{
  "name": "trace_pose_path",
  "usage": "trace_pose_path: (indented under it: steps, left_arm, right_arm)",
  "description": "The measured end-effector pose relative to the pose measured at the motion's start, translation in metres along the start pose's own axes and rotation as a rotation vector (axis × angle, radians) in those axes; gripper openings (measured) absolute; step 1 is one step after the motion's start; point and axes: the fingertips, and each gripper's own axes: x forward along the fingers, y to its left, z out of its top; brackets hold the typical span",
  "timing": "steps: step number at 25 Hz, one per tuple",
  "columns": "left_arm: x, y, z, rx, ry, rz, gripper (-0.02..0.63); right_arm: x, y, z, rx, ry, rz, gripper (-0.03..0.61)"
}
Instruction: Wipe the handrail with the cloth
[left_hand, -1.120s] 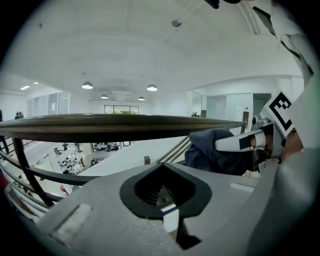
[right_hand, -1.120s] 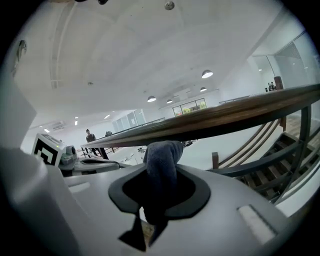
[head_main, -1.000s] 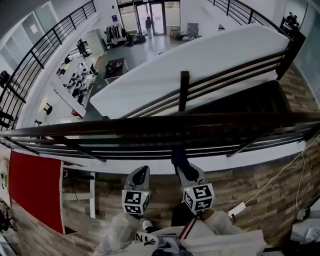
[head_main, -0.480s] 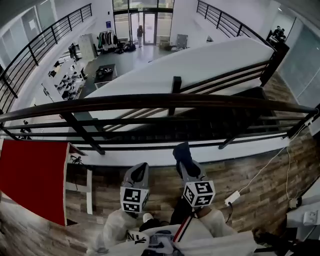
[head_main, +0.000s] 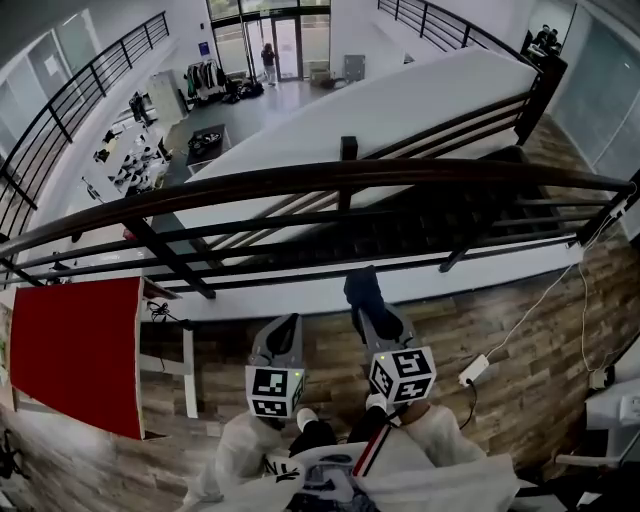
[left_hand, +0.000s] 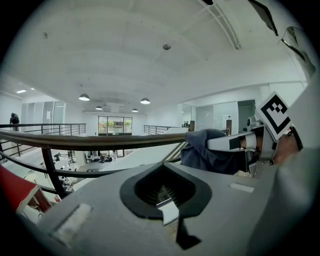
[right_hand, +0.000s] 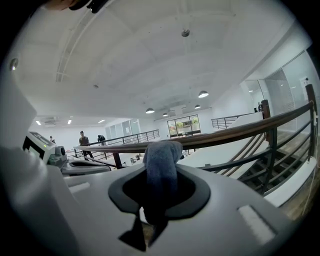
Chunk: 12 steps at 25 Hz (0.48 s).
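over the last second the handrail (head_main: 330, 178) has slid up the head view, from just above both tongs to well clear of them, while the tongs have hardly shifted. the right tongs (head_main: 364, 303) are clamped on the dark cloth (right_hand: 161, 160), which stands short of the rail without touching it. the left tongs (head_main: 286, 326) are closed on nothing. wiping looks not yet begun; the cloth still has to be brought to the rail.
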Motion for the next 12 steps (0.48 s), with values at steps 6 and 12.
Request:
trace_pose_path:
  steps: [6,12]
  left_arm:
    - [0.016,-0.025,-0.001,-0.007,0.014,0.039,0.003]
    - [0.024,-0.034,0.001,-0.001,0.003,0.049,0.003]
  right_arm:
    - [-0.006,-0.022,-0.003,-0.021,0.019,0.033,0.072]
    - [-0.011,-0.034,-0.004,-0.022,0.021,0.036,0.072]
